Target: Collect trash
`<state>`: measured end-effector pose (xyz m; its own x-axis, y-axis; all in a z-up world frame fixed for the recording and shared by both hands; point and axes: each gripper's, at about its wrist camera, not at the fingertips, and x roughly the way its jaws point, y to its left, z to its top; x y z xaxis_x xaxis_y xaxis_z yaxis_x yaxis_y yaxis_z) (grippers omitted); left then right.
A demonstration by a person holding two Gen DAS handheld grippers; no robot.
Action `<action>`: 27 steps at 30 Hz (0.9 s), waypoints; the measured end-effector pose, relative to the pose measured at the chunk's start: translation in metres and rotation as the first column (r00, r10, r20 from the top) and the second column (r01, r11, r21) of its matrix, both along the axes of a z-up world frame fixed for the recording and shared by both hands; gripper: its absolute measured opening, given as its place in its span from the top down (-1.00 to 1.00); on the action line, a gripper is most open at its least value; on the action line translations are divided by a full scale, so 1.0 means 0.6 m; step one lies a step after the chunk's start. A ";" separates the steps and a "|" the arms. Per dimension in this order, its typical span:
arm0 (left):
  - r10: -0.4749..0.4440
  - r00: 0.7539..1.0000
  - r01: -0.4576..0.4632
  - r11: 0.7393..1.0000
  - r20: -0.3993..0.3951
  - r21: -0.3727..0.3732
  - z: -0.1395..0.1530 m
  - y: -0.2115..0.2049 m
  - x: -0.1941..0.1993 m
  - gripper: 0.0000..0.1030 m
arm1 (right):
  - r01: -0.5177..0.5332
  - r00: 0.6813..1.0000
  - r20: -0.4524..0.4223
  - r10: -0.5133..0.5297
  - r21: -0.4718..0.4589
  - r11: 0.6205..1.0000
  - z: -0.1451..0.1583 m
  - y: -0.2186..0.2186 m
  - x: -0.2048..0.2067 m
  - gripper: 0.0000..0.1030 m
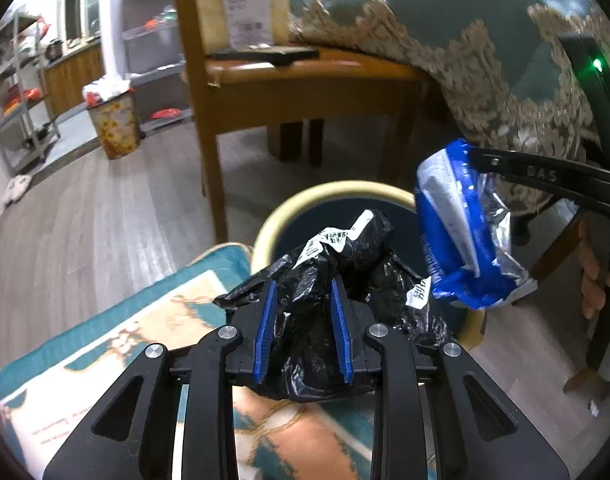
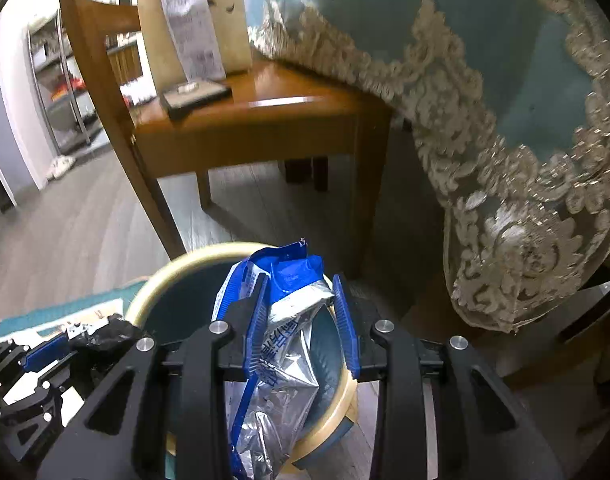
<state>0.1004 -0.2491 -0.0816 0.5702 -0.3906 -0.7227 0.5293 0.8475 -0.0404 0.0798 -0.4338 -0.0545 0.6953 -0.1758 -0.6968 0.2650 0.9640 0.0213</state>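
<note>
- Left gripper [image 1: 303, 326] clamps the black plastic bag [image 1: 337, 280] between its pads — right above the bin [image 1: 325, 196].
- Right gripper [image 2: 303, 320] pinches the blue foil wrapper [image 2: 283, 344] — over the bin's rim.

Black crumpled bag [image 1: 329, 280] (white labels); blue-silver wrapper [image 2: 289, 336]; cream-rimmed bin [image 1: 329, 192]; blue fingers [image 1: 265, 332].

Grey wood-plank floor [image 1: 105, 208] carries everything here: a round bin with a cream rim [image 1: 333, 192] stands on it, just beside the corner of a teal patterned rug [image 1: 117, 340]. Behind the bin stands a wooden chair [image 2: 265, 128], whose seat bears a flat dark case [image 2: 195, 96] and a tall paper bag with a receipt [image 2: 193, 20]. Farther off, a floral-printed waste bin [image 1: 115, 124] overfilled with white trash stands on the floor near metal shelving [image 1: 21, 92].
</note>
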 end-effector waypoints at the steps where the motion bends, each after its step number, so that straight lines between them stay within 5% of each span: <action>1: -0.003 1.000 0.003 1.000 -0.006 -0.002 -0.004 -0.004 0.001 0.46 | -0.007 1.000 -0.012 0.007 -0.008 1.000 -0.009 0.002 0.003 0.37; 3: -0.010 1.000 0.009 1.000 -0.017 -0.005 -0.011 -0.011 0.004 0.41 | -0.026 0.999 -0.019 0.026 -0.023 0.999 -0.016 0.009 0.005 0.30; 7: -0.021 0.999 0.019 0.999 -0.026 -0.045 -0.013 -0.010 0.009 -0.09 | -0.045 0.999 -0.011 0.045 -0.024 0.999 -0.021 0.019 0.009 -0.04; 19: 0.043 0.997 -0.041 0.999 0.072 -0.025 0.061 0.097 -0.036 -0.21 | -0.097 0.995 0.024 0.097 0.022 0.995 0.020 0.086 -0.004 -0.37; 21: 0.069 0.994 -0.067 0.998 0.088 -0.022 0.078 0.134 -0.051 -0.26 | -0.124 0.992 0.031 0.124 0.019 0.992 0.028 0.111 -0.008 -0.47; 23: 0.097 0.990 -0.095 0.995 0.104 -0.024 0.096 0.177 -0.067 -0.36 | -0.153 0.987 0.047 0.151 0.036 0.988 0.035 0.137 -0.015 -0.79; 27: 0.146 0.977 -0.146 0.989 0.152 -0.014 0.124 0.254 -0.103 -0.61 | -0.206 0.976 0.076 0.203 0.045 0.977 0.049 0.186 -0.027 -0.89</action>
